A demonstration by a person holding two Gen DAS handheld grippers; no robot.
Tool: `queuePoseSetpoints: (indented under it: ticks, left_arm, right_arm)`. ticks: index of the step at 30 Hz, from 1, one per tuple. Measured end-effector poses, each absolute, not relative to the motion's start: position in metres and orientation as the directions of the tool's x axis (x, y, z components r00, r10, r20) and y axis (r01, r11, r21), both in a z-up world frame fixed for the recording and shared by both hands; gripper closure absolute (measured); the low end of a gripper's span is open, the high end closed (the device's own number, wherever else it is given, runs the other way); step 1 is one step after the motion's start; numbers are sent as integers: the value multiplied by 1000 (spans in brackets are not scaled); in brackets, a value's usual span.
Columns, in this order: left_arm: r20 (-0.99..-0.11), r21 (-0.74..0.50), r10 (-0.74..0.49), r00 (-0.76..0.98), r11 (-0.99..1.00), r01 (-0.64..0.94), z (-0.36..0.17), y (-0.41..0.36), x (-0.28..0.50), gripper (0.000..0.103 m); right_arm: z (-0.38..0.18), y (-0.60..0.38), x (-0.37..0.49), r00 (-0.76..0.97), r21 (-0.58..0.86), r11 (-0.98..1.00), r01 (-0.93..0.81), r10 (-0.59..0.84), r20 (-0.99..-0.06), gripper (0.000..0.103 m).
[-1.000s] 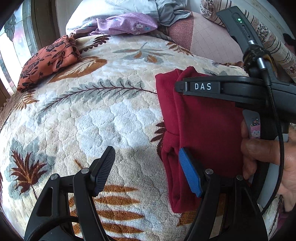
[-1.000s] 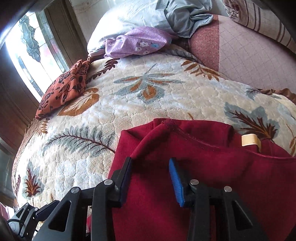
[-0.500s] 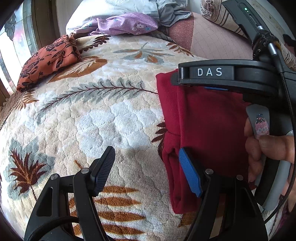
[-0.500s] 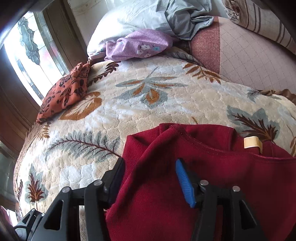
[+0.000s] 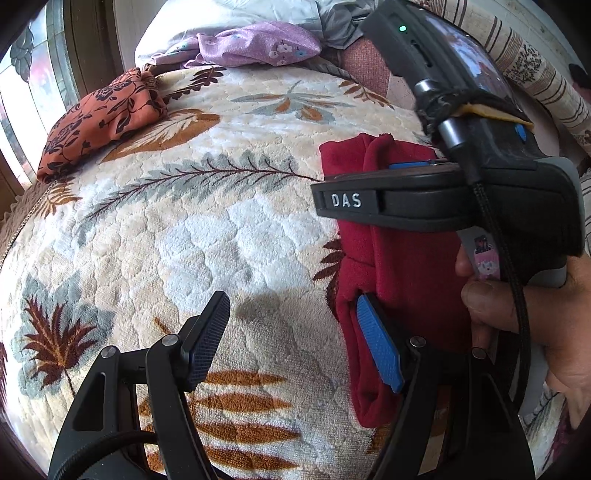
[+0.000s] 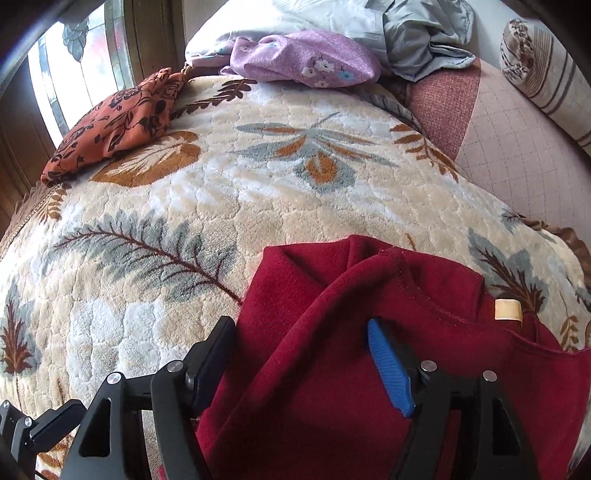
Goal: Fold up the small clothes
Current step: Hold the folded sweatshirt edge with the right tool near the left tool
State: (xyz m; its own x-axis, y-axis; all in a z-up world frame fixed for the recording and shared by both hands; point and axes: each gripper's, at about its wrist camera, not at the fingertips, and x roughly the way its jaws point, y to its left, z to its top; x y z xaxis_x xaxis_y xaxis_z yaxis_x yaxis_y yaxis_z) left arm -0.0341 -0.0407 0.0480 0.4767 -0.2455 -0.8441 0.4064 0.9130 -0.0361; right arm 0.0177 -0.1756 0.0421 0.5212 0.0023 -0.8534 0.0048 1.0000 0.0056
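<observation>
Garment on blanket, pillows behind.

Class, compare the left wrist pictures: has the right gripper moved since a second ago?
Yes. The right gripper has slid left along the red garment, its tip now past the garment's left edge. Its jaws have just been opening.

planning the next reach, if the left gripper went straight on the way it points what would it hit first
Most likely the leaf-patterned blanket: the open left gripper has bare blanket between its jaws. The red garment lies just off to the side by the blue pad, though depth is hard to judge.
</observation>
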Motion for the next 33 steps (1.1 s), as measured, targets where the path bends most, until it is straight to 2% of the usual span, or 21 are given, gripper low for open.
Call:
queuePoseSetpoints:
  ticks: [2, 4, 7, 11, 14, 25, 33]
  left_arm:
    - [-843, -44, -252, 475, 912, 407, 49, -41, -34, 31]
    - [-836, -53, -268, 480, 909, 414, 52, -42, -35, 31]
    - [-825, -119, -329, 458, 895, 429, 55, -41, -34, 31]
    - [-812, -216, -412, 413, 870, 443, 60, -39, -32, 31]
    - [-794, -244, -446, 413, 857, 455, 67, -38, -33, 31]
    - [-785, -126, -384, 486, 867, 481, 76, -43, -44, 31]
    - [-782, -125, -386, 490, 866, 484, 77, -42, -46, 31]
  right_arm:
    - [45, -182, 16, 532, 29, 1000, 8, 20, -847, 48]
    - [51, -190, 12, 540, 66, 998, 8, 51, -840, 63]
    - [61, -209, 6, 550, 176, 984, 19, 137, -824, 80]
    - [71, -229, -4, 568, 291, 956, 33, 221, -793, 83]
    - [74, -233, -7, 573, 298, 954, 37, 224, -789, 83]
    - [71, -231, -4, 560, 284, 958, 27, 221, -798, 83]
    - [71, -230, -3, 555, 271, 962, 26, 212, -804, 83]
